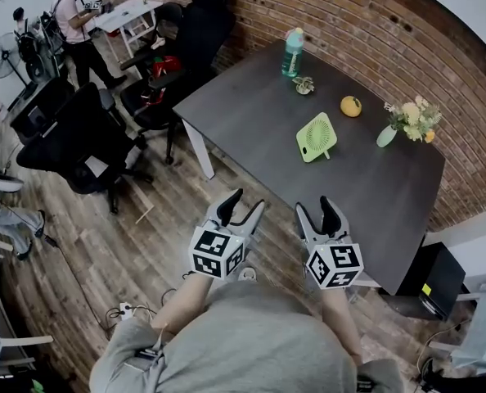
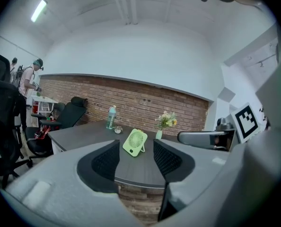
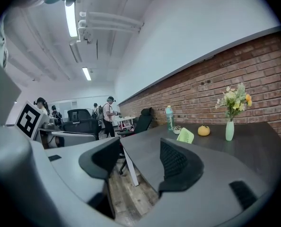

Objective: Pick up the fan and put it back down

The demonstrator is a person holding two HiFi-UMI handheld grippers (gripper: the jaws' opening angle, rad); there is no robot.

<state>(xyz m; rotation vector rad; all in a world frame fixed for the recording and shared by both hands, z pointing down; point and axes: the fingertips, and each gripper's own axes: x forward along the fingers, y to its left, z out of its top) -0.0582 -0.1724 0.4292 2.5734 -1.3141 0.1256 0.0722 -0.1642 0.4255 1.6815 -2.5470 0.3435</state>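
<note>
Small pale-green square desk fan (image 1: 317, 137) stands propped at a tilt on its kickstand, round grille facing up and toward the wearer, mid dark-grey surface (image 1: 251, 113). The stand is mostly hidden behind the fan body in head view. In right gripper view the fan's (image 3: 185, 135) lower part is cut off by that claw's right jaw, so only its top shows.

L claw (image 1: 247, 201): jaws apart, nothing btwn them. It sits off the near edge of the surface, over wooden plank floor (image 1: 161, 244), well apart from the fan. In left gripper view the fan (image 2: 135, 142) shows thru the gap btwn the pads, far beyond them, no contact.

R claw (image 1: 314, 205): jaws apart too, empty, tips about at the near edge of the surface. The fan lies ahead of it, well apart.

Beyond the fan: round orange fruit (image 1: 351, 106) near its far side, pale-green vase w/ yellow-white flowers (image 1: 407, 121) further right, teal plastic bottle (image 1: 292, 52) at the far edge by red brick wall (image 1: 374, 31). A small greyish item (image 1: 303, 85) beside the bottle is too small to tell.

Black office chairs (image 1: 87, 133) left of the surface; a person w/ backpack (image 1: 75, 23) stands at a far white table
</note>
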